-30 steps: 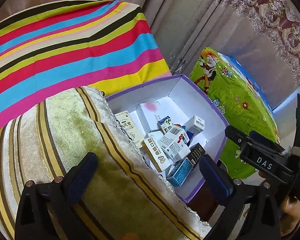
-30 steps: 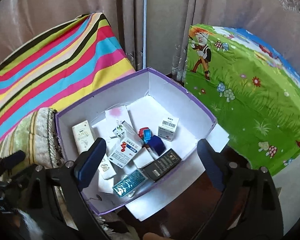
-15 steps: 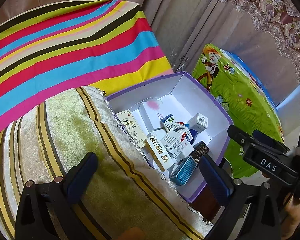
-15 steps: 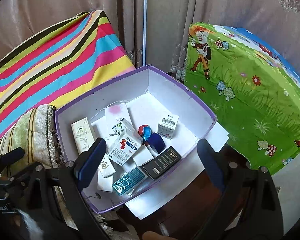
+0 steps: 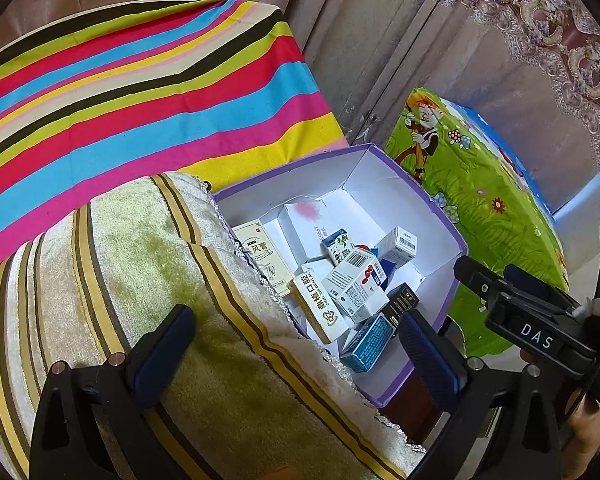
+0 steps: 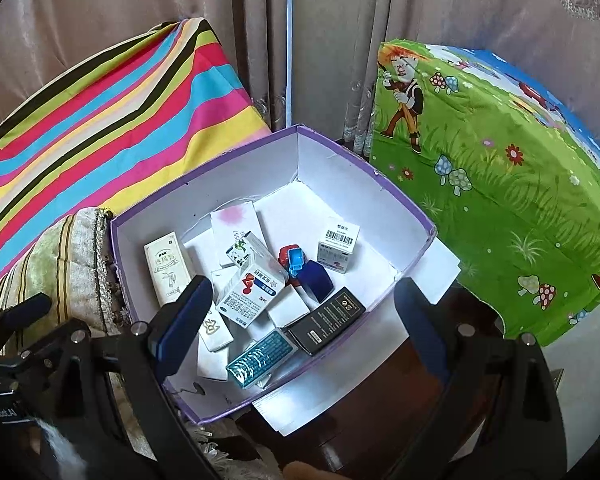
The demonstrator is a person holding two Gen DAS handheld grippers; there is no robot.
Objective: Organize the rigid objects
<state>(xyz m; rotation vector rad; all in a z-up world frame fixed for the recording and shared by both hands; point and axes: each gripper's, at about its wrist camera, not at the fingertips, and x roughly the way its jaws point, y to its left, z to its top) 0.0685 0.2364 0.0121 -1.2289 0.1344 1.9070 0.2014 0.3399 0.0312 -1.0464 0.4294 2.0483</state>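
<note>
With both grippers spread wide and gripping nothing, the likeliest slip is the left gripper snagging the towel-covered cushion beneath it, or the right gripper pinching two of the crowded, overlapping cartons at once. The purple box holds the jumble: the cream carton far left, the teal carton and black carton lying loose between the right fingers, untouched.
</note>
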